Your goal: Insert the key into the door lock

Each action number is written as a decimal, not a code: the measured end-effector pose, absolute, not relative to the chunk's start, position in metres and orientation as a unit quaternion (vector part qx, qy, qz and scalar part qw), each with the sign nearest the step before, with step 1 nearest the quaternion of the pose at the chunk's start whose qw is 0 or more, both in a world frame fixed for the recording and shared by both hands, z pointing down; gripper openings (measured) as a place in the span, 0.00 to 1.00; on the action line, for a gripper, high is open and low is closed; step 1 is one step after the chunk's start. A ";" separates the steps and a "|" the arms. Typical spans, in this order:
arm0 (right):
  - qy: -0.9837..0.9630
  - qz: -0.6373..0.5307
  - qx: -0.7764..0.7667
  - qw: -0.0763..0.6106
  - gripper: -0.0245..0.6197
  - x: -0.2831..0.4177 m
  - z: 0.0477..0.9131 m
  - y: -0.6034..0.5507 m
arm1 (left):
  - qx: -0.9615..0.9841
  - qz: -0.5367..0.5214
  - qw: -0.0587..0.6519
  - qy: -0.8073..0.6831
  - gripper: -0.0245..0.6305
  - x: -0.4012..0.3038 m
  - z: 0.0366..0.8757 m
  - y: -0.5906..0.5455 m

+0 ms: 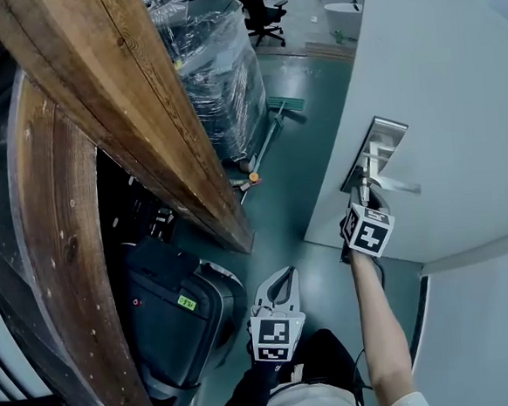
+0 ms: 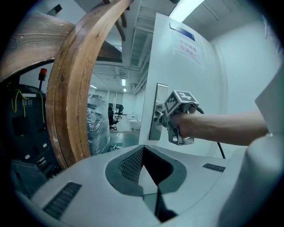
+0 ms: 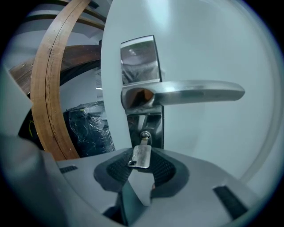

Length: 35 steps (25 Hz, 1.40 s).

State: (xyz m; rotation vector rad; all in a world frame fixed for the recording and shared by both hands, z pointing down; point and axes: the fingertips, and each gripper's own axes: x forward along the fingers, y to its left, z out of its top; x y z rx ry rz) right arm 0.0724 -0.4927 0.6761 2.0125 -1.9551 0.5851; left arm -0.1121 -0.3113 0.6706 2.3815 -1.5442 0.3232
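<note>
We're mid-insertion. The right gripper (image 3: 141, 163) pinches the key (image 3: 141, 155) by its bow, w/ the blade tip at the mouth of the lock cylinder (image 3: 145, 135), just under the door handle (image 3: 195, 92). How deep it sits we can't tell. The key looks a bit tilted, so next we'd prob. need to square it to the slot & push straight in. The left gripper (image 2: 143, 153) hangs low, tips together, nothing btwn them. Writing: a notice (image 2: 188, 46) on the door (image 2: 208, 84) has red print, too blurred to read. The green tag (image 1: 186, 302) on a black case (image 1: 172, 335) is likewise unreadable.
</note>
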 end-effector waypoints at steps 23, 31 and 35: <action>-0.710 0.139 0.676 0.142 0.21 0.066 0.668 -0.476 | 0.819 0.111 0.145 -0.543 0.04 -0.118 0.657 -0.309; -0.739 0.124 0.653 0.112 0.21 0.072 0.625 -0.371 | 0.830 0.109 0.135 -0.530 0.04 -0.087 0.607 -0.303; -0.743 0.121 0.650 0.100 0.21 0.087 0.588 -0.330 | 0.836 0.104 0.128 -0.524 0.04 -0.062 0.575 -0.293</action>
